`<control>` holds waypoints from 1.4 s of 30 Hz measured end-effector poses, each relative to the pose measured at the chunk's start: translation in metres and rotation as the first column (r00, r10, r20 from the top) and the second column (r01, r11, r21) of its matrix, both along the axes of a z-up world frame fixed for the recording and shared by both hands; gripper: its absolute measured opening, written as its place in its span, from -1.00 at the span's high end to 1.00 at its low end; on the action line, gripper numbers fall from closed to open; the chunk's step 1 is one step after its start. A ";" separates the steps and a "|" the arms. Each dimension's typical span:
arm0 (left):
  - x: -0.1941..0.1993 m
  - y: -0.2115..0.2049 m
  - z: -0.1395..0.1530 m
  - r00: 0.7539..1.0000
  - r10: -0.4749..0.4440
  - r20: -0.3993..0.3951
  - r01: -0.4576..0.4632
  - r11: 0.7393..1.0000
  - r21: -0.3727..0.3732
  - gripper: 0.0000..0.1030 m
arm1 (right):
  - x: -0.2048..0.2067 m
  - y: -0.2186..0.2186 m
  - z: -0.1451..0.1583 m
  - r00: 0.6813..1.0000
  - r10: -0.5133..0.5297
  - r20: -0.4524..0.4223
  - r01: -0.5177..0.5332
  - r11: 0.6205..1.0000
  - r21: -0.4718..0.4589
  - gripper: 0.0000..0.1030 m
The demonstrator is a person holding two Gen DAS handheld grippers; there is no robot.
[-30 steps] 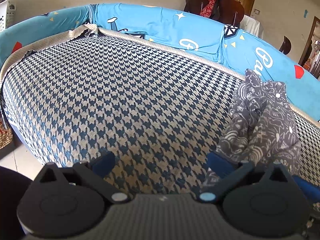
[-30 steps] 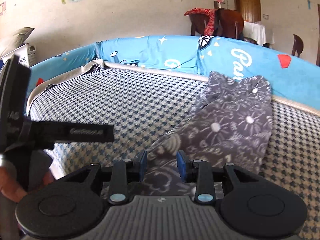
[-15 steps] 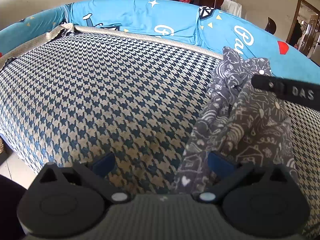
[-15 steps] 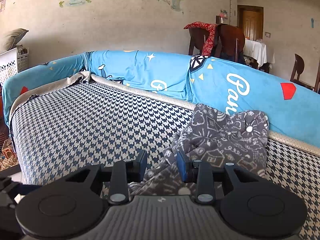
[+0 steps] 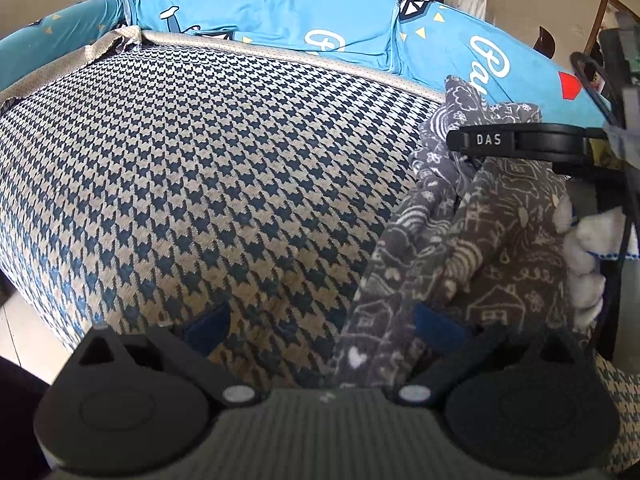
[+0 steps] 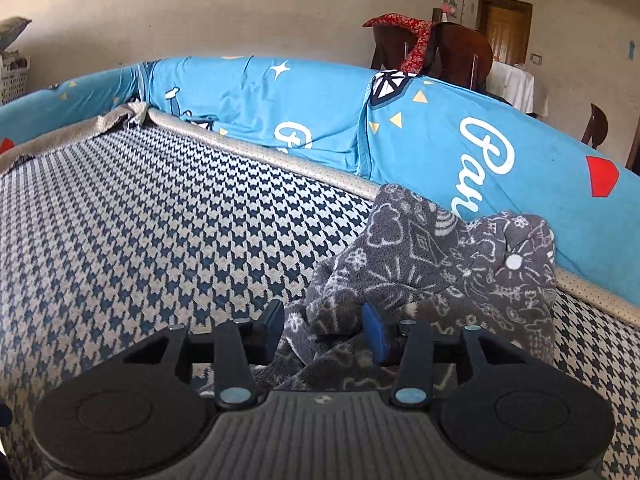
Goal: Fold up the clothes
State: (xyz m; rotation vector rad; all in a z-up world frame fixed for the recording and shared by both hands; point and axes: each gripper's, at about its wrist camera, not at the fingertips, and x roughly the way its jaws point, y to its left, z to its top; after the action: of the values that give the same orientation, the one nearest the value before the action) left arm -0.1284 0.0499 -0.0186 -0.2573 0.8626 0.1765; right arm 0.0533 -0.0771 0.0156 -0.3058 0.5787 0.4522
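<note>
The grey patterned garment lay crumpled at the right of the houndstooth sofa seat, against the blue backrest cover. The right gripper pinched its near fold. The left gripper stood spread wide, one finger touching the cloth.

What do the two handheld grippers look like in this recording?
Both are black plastic with a ribbed grey body, round pivot discs and blue-padded fingers. The right gripper, seen from the left gripper, bears a white "DAS" marking and black cables.
</note>
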 end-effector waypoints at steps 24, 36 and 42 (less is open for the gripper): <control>0.002 0.000 -0.004 0.999 0.025 -0.031 -0.023 0.999 0.039 -1.00 | 0.057 0.004 -0.010 0.993 -0.032 -0.110 0.063 0.953 0.296 0.60; 0.005 0.005 -0.002 0.997 0.069 -0.030 -0.067 0.995 0.071 -1.00 | 0.028 -0.011 0.031 0.999 0.010 -0.049 0.006 0.949 0.315 0.02; 0.006 0.007 -0.005 0.995 0.091 -0.047 -0.087 0.993 0.075 -1.00 | 0.016 -0.031 0.034 0.994 -0.011 -0.108 0.041 0.960 0.275 0.01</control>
State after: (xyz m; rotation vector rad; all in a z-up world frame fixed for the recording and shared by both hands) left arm -0.1227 0.0569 -0.0241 -0.2241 0.8934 0.2983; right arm 0.0690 -0.1080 0.0492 -0.0060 0.6128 0.5197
